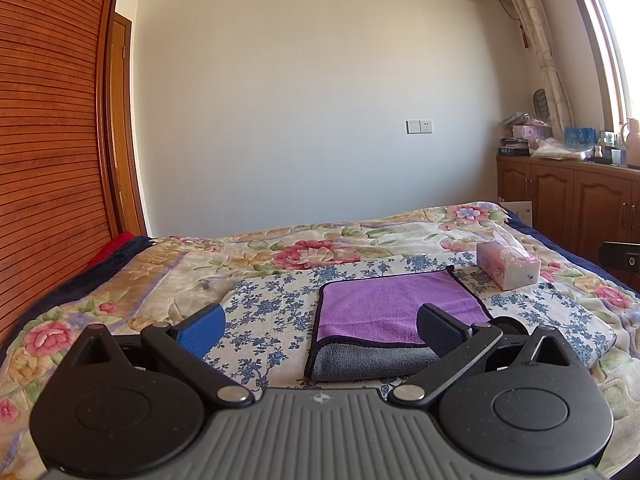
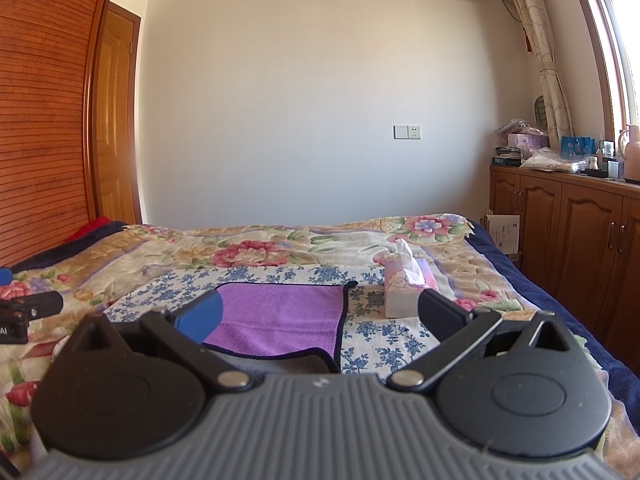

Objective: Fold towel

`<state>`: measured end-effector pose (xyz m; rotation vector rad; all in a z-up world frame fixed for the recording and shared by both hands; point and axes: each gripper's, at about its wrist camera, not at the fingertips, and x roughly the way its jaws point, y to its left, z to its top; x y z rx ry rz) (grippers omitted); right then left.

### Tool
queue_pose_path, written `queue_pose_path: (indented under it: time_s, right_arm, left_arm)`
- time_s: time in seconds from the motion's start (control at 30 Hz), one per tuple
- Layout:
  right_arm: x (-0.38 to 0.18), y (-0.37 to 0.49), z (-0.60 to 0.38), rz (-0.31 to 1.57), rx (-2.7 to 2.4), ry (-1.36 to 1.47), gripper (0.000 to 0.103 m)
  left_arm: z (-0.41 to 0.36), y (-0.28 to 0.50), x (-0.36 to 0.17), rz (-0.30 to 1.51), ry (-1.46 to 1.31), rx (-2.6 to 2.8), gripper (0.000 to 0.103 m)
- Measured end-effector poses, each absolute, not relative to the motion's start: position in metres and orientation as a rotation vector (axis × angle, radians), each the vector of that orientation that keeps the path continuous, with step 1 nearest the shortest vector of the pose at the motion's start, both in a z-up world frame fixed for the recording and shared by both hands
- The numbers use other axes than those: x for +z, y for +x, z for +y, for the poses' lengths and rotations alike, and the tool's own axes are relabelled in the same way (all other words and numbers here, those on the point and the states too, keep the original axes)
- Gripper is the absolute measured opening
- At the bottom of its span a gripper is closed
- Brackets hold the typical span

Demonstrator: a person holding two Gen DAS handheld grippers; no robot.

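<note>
A purple towel point(image 1: 394, 304) with a dark border and grey underside lies folded over on a blue-flowered white cloth point(image 1: 276, 308) on the bed. A strip of its grey side shows along the near edge. My left gripper point(image 1: 320, 330) is open and empty, held above the bed just before the towel's near left corner. In the right wrist view the towel point(image 2: 280, 316) lies ahead and slightly left. My right gripper point(image 2: 320, 318) is open and empty, above the towel's near right corner. Neither gripper touches the towel.
A pink tissue box point(image 1: 507, 266) stands on the bed right of the towel; it also shows in the right wrist view point(image 2: 404, 288). A floral quilt point(image 1: 152, 276) covers the bed. A wooden wardrobe point(image 1: 48, 128) stands left, wooden cabinets point(image 1: 576, 204) right.
</note>
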<state>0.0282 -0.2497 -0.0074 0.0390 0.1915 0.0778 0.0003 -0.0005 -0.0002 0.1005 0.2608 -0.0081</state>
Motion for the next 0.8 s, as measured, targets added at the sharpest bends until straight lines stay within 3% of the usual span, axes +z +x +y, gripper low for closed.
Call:
queue_pose_path:
  time_s: [0.8]
  right_arm:
    - [-0.014,0.038,-0.242,0.225,0.092,0.034,0.103]
  left_arm:
    - [-0.005,0.008,-0.011,0.301,0.122,-0.021,0.103]
